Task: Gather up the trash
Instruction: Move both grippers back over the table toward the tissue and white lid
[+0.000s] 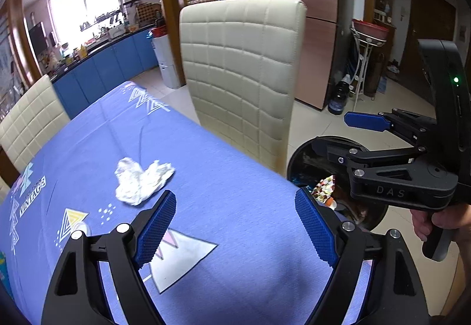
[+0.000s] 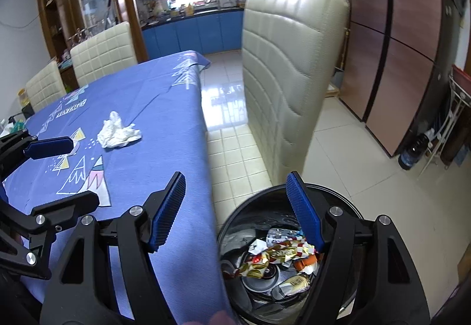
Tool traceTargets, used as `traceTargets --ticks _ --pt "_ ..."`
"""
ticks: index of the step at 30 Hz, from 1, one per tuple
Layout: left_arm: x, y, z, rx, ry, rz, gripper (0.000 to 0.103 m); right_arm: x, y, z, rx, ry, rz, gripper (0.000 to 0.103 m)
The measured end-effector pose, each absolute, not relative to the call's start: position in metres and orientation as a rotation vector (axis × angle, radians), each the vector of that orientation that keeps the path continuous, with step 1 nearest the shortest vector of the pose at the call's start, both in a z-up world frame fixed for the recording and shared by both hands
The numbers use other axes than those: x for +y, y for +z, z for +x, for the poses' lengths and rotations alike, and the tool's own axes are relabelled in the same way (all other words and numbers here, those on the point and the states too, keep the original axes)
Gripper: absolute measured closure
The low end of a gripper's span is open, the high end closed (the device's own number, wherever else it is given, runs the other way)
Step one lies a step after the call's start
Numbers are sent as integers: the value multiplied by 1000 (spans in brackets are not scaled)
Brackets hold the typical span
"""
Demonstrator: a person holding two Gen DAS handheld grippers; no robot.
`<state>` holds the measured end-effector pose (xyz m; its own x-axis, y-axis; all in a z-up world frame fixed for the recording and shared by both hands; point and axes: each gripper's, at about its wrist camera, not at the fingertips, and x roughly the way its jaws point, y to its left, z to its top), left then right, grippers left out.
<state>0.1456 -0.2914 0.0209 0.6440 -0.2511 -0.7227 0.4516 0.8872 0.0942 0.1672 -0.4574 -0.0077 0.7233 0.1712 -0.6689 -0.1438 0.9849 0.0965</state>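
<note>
On the blue-clothed table (image 1: 235,207), left of centre: crumpled white tissue (image 1: 141,180), lying loose, just ahead of left tongs (image 1: 235,233) (spread wide, nothing between). Further right, beside the table edge on the floor: black bin (image 2: 347,201) with wrappers (image 2: 276,257) inside, under right tongs (image 2: 244,216), also parted and empty.

The blue cloth (image 1: 235,177) on the worktop carries the printed word "VINTAGE" (white block letters, running slantwise). The right tool (image 1: 347,142) has "DAS" moulded on its black body.
</note>
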Motion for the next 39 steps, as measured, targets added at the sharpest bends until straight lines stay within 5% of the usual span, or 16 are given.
traceTargets --ticks 28,39 --pt "-175 -10 177 823 -164 185 22 -339 -19 213 799 342 -70 28" --pt "-97 -43 201 928 -12 73 22 -271 -42 252 857 424 -82 13"
